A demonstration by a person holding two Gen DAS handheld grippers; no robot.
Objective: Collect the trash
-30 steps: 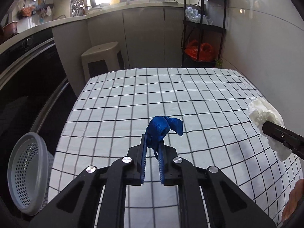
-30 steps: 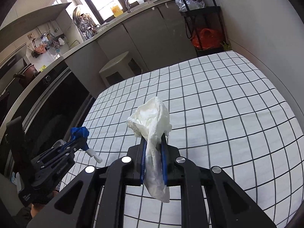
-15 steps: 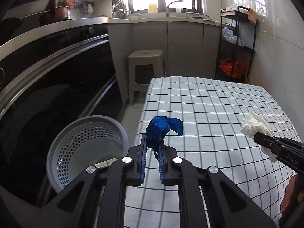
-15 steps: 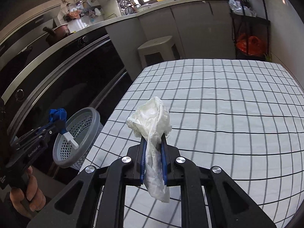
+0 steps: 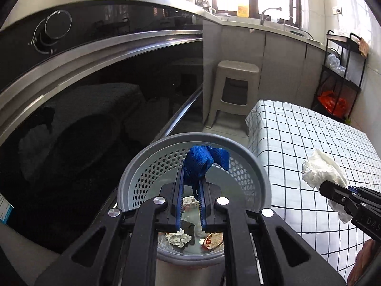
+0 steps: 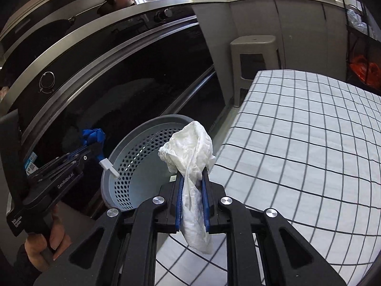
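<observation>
My left gripper [image 5: 192,178] is shut on a crumpled blue strap [image 5: 202,160] and hangs over the mouth of a grey perforated trash basket [image 5: 259,174]. Crumpled paper and other scraps [image 5: 177,234] lie at the basket's bottom. In the right wrist view the left gripper [image 6: 95,146] shows at the left, the blue strap [image 6: 92,135] in its tips and a white tag [image 6: 108,165] dangling. My right gripper [image 6: 192,178] is shut on a crumpled white tissue [image 6: 190,152] beside the basket [image 6: 142,128], above the table's left edge. The tissue [image 5: 319,169] also shows in the left wrist view.
A table with a white checked cloth [image 6: 309,143] stands right of the basket. A black oven front [image 5: 83,119] with a steel handle fills the left. A beige stool [image 5: 235,88] and a black shelf rack [image 5: 343,71] with an orange bag stand at the back.
Both grippers have swung left off the table toward the basket. The left one now sits over the basket's mouth; the right one has reached the table's left edge. Both kept their hold.
</observation>
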